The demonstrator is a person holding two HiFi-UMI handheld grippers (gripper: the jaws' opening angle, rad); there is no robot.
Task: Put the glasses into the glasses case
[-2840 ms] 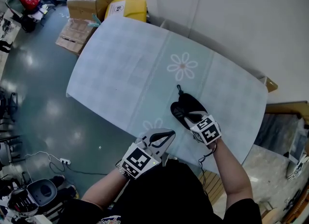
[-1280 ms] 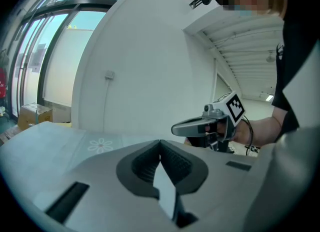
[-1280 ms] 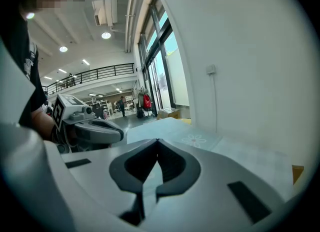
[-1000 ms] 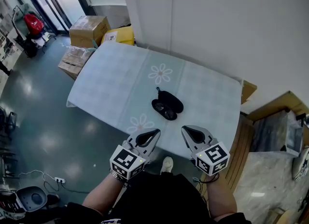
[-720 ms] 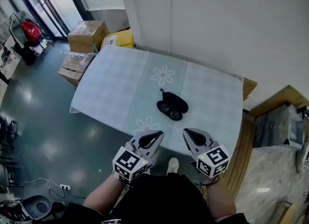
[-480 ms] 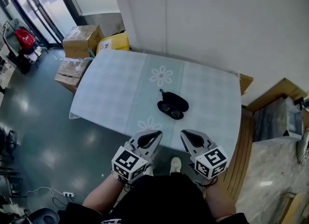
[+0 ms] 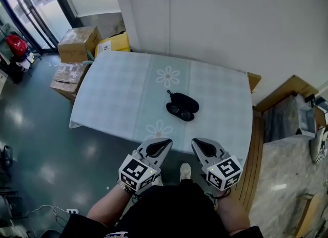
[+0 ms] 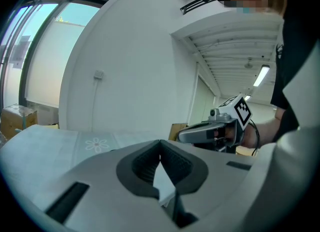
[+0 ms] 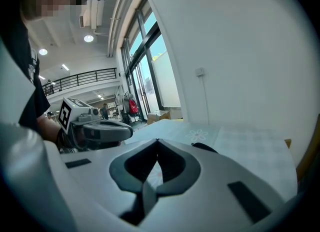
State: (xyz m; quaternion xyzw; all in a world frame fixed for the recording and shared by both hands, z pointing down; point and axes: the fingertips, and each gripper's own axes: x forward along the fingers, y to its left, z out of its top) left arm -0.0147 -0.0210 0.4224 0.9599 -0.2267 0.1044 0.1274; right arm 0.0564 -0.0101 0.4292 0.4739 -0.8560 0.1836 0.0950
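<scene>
A black glasses case (image 7: 182,107) lies on the middle of the table (image 7: 123,93), which has a pale checked cloth with flower prints. The case looks open, with something glinting like lenses in its nearer half (image 7: 178,112); it is too small to be sure. My left gripper (image 7: 166,141) and right gripper (image 7: 195,141) are held side by side close to my body, short of the table's near edge and well away from the case. Both are shut with nothing between their fingers. The case shows as a dark sliver (image 9: 204,147) in the right gripper view.
Cardboard boxes (image 7: 73,44) and a yellow box (image 7: 114,43) stand on the floor past the table's far left corner. A white wall (image 7: 220,16) runs behind the table. Wooden furniture (image 7: 287,96) stands to the right. My shoe (image 7: 185,170) shows below the near edge.
The right gripper was at the case 2.8 s ago and has drawn back. I have since moved away from the table, and both grippers now sit shut near my body.
</scene>
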